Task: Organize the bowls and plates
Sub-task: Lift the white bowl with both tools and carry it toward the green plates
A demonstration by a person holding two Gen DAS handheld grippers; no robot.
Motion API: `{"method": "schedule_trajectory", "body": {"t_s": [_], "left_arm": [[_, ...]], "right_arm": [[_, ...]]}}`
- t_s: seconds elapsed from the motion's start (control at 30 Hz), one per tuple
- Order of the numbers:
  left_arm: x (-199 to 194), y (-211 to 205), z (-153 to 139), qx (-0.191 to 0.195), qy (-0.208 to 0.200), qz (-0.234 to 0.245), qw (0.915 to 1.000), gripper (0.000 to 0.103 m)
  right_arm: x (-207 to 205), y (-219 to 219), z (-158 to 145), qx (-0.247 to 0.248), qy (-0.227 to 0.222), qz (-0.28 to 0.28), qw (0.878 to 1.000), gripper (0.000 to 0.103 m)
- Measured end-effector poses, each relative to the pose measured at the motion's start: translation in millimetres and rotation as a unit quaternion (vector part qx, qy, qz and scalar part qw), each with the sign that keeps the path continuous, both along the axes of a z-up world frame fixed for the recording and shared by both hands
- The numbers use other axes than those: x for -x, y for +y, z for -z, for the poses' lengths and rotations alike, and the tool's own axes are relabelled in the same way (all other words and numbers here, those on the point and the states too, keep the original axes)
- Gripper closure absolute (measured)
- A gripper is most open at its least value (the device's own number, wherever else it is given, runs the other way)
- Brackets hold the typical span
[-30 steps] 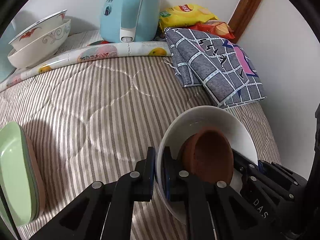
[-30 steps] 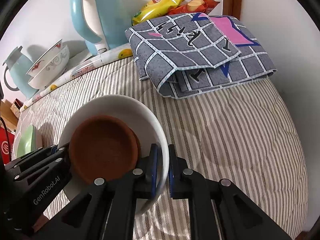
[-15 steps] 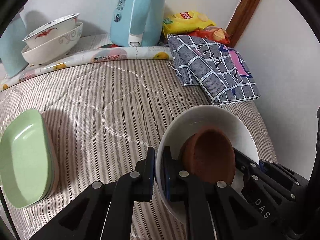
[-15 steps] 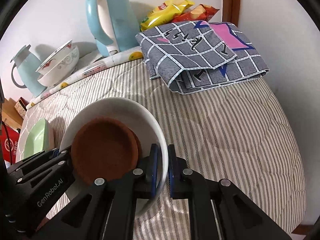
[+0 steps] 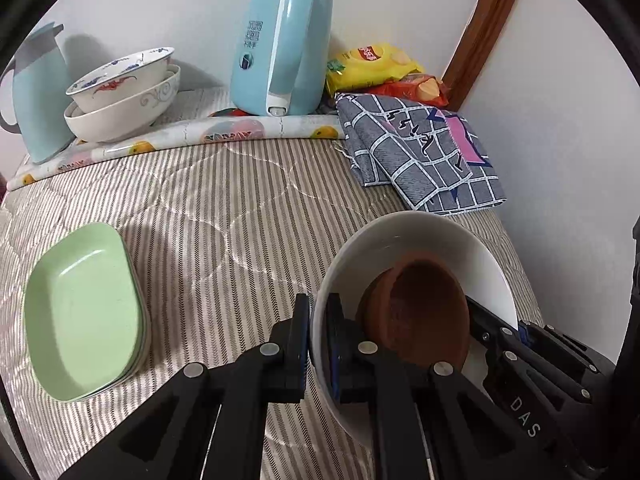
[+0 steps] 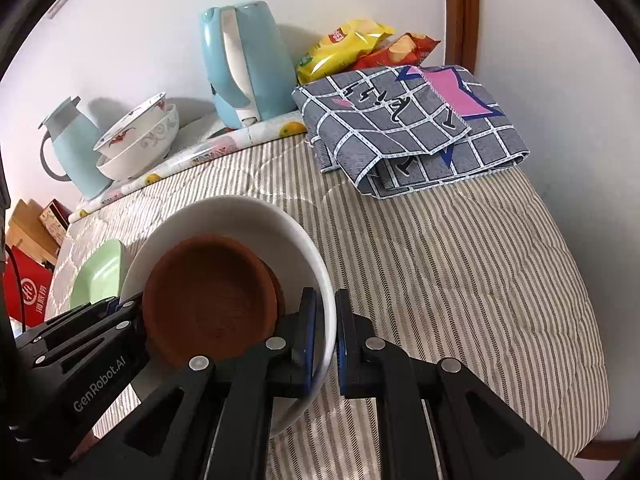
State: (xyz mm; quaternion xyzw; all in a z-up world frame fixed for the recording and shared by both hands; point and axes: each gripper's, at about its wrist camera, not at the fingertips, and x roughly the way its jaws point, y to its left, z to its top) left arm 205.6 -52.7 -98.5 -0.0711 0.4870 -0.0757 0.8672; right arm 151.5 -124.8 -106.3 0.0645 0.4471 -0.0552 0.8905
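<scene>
Both grippers tilt steeply downward. The left gripper (image 5: 318, 340) and the right gripper (image 6: 326, 336) each pinch opposite rims of the white bowl (image 5: 420, 236). A brown bowl (image 6: 208, 300) sits between them.

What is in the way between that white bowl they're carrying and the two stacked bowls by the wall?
Nothing visible. Only bare striped quilt lies between the white bowl and the stacked bowls. The green plates sit off to one side.

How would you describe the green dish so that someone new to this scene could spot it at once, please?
Start at the striped quilt covering the surface. On its left side, well in front of the pale blue kettle, lies the green dish. It alone is shallow, rounded-rectangular and mint green; the other crockery is round.
</scene>
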Motion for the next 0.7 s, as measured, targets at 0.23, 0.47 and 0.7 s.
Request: {"method": "schedule_trajectory", "body": {"t_s": [0.23, 0.47, 0.7], "left_arm": [[6, 10, -6, 0.005, -0.005, 0.008, 0.9999, 0.095], [9, 22, -13, 0.002, -0.009, 0.012, 0.9999, 0.095], [12, 35, -19, -0.001, -0.013, 0.011, 0.9998, 0.095]], "right_arm": [[7, 9, -6, 0.000, -0.007, 0.008, 1.000, 0.094], [10, 21, -9, -0.003, -0.013, 0.014, 1.000, 0.094], [12, 35, -13, -0.004, -0.017, 0.014, 1.000, 0.094]]}}
